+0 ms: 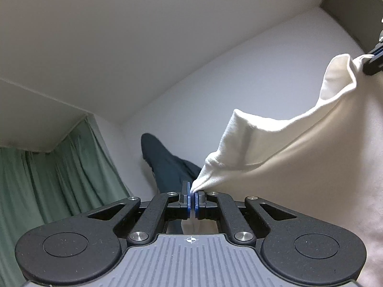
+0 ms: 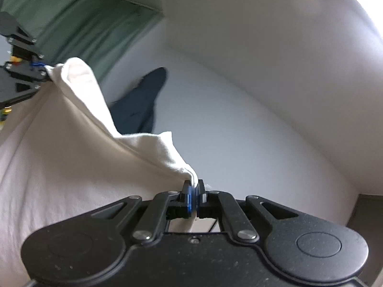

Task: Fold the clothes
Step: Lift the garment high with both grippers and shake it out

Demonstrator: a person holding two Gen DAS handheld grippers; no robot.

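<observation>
White garment (image 1: pixel 299 143) hangs stretched between left gripper (image 1: pixel 193 197) and right gripper (image 2: pixel 194 195), each pinching an edge.

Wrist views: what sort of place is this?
Probably a room in a home, maybe a bedroom. Green curtains hang by plain white walls, and a dark garment lies on a pale flat surface, possibly a bed. Both grippers hold up a white garment.

White walls (image 1: pixel 119 35) meet green curtains (image 1: pixel 59 179) (daylight glares upper right).
</observation>
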